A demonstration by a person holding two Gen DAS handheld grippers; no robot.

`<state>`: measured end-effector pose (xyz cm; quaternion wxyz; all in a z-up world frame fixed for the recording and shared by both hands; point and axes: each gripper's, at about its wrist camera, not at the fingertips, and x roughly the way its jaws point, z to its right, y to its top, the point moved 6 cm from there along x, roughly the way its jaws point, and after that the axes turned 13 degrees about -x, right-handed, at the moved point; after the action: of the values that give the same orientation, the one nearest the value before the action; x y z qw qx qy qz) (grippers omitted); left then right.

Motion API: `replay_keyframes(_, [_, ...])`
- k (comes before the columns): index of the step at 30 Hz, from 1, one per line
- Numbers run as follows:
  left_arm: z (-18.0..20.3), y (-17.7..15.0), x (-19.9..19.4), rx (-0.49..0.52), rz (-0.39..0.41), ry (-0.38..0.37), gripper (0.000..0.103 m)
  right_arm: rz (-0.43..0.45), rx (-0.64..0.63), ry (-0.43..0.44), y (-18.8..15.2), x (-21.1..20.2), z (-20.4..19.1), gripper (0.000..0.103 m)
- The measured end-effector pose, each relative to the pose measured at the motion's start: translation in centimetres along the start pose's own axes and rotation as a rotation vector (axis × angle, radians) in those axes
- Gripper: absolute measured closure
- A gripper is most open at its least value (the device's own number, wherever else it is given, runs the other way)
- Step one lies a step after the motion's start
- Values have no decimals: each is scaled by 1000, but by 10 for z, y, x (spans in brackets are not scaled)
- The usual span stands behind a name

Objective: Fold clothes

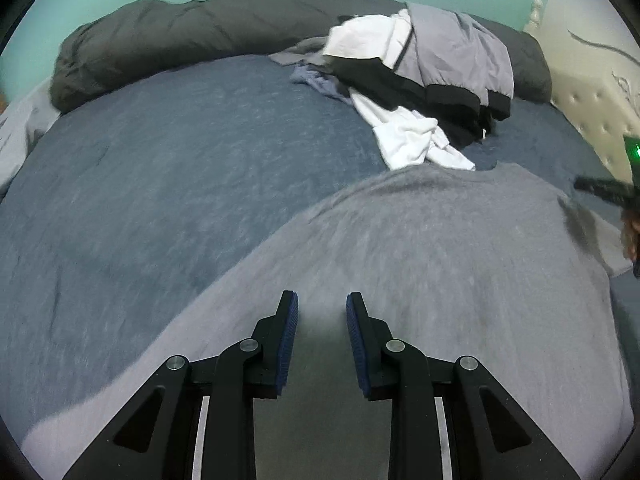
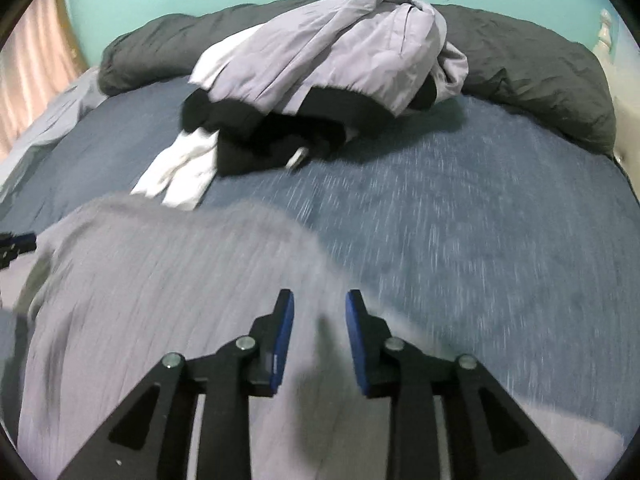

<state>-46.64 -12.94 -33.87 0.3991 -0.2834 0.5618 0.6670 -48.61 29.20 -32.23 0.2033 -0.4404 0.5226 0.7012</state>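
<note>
Left tool (image 1: 322, 304) and right tool (image 2: 320, 302) are seen released, empty, over the grey shirt (image 1: 420, 248); folds could be dragged askew if the fabric is snagged.

I see a wide bed covered in a heathered blue-grey knit sheet (image 1: 168, 168) filling both wrist views. Directly on it, nearest me, lies a light grey jersey T-shirt (image 1: 440, 264), spread flat. Further back sits a heap: a crumpled white cotton garment (image 1: 416, 140) touching the shirt's far edge, black fabric (image 2: 260, 136) over it, and a lilac-grey quilted jacket (image 2: 332, 48) on top. A dark charcoal rolled duvet (image 1: 180, 36) runs along the far side by the wall.
</note>
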Motion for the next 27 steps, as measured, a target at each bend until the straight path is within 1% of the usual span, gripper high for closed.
replay_keyframes(4, [-21,-37,-20,-146,-37,-49,75,-44,27,54,-47,-26,-21,75])
replay_keyframes(5, [-26,-46,-24,-166,-42,-57,75,-55,36,63,-57,-30,-23,74])
replay_keyframes(7, [-34,-62,-29,-188,-48,-62,75,-62,55,69,-76,-42,-24,72])
replay_keyframes(10, [-35,-84,-36,-185,-53,-56,75,-61,119,76,-110,-64,-11,65])
replay_keyframes(12, [-32,-96,-39,-176,-54,-48,75,-64,181,78,-131,-76,5,64])
replay_keyframes(18, [-17,-128,-42,-164,-89,-65,75,-54,301,51,-166,-107,53,64])
replay_keyframes(21, [-13,-136,-45,-168,-98,-65,75,-41,387,19,-180,-122,87,64])
replay_keyframes(24, [-7,-138,-49,-147,-101,-57,75,-24,500,-21,-205,-134,122,64])
replay_keyframes(25, [-4,-138,-51,-136,-101,-53,75,-17,540,-39,-215,-138,133,63])
replay_keyframes(26, [-3,-138,-52,-129,-102,-48,75,-8,581,-60,-226,-142,146,56])
replay_keyframes(27, [-1,-138,-53,-123,-102,-42,75,3,623,-82,-238,-147,158,52])
